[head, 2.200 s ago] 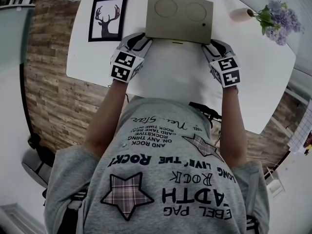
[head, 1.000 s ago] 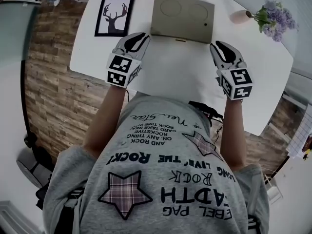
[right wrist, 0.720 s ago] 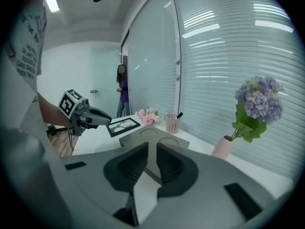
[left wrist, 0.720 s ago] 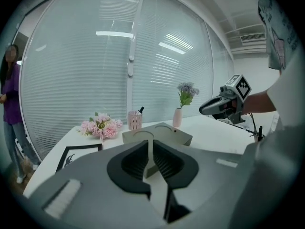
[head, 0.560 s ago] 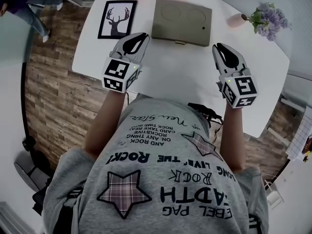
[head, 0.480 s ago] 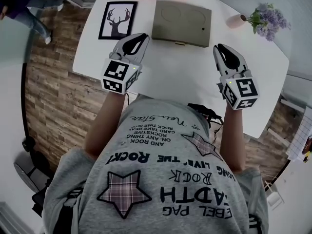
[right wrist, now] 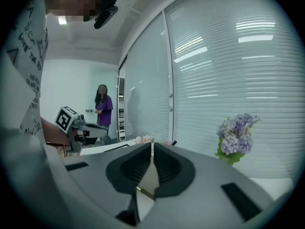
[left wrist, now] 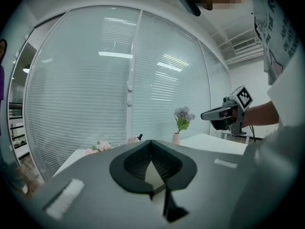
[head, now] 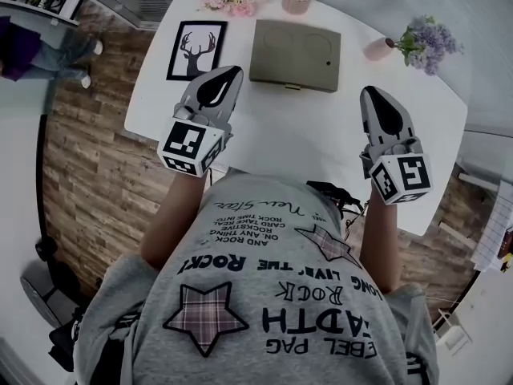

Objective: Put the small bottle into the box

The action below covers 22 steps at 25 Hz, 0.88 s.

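Between the black ribbed fingers (left wrist: 135, 162) of the left gripper (left wrist: 151, 143) nothing is held; its jaws have just been closing and are pressed together. On the right gripper (right wrist: 152, 145) the jaws have likewise been closing, and their tips are met on nothing. Both grippers are held over the white table (head: 304, 135), well apart. Ahead between them the flat olive-tan box (head: 294, 54) is seen lying on the table with its lid shut, flanked by a framed deer print (head: 196, 50) and a pink vase of purple flowers (head: 417, 42).
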### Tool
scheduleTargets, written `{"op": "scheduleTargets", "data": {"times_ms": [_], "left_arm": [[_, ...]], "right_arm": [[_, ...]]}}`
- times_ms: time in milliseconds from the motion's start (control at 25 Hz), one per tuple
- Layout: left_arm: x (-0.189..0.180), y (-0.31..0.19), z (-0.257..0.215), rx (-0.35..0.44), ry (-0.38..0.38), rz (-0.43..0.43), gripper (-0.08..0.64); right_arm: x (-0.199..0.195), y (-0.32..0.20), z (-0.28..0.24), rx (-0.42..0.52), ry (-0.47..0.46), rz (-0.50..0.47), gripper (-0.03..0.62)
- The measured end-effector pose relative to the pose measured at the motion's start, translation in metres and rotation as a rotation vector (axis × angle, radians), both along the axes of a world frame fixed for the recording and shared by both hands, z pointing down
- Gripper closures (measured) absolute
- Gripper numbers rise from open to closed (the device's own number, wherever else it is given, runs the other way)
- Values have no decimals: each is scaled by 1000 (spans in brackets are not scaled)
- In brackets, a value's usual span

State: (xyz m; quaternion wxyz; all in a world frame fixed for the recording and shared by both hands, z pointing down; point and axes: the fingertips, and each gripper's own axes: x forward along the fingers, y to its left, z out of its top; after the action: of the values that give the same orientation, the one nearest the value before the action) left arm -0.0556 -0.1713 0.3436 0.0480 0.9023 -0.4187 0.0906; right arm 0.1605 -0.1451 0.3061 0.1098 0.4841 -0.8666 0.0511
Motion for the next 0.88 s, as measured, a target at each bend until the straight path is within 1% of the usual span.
{"op": "scheduleTargets", "data": {"times_ms": [200,440,680,880], "left_arm": [[0,5,-22,39,25,-4,549],[-5,8,-34,62,44,-16,549],[-10,10,-42,74,51,-30,549],[-12,8,-42,80,50,-33,549]], "right_arm": [[4,9,-22,44,-65,33,571],[8,15,-40,75,-103,61,572],[10,19,-60,138,-110,93,575],[9,17,-62,152,-119,102,575]]}}
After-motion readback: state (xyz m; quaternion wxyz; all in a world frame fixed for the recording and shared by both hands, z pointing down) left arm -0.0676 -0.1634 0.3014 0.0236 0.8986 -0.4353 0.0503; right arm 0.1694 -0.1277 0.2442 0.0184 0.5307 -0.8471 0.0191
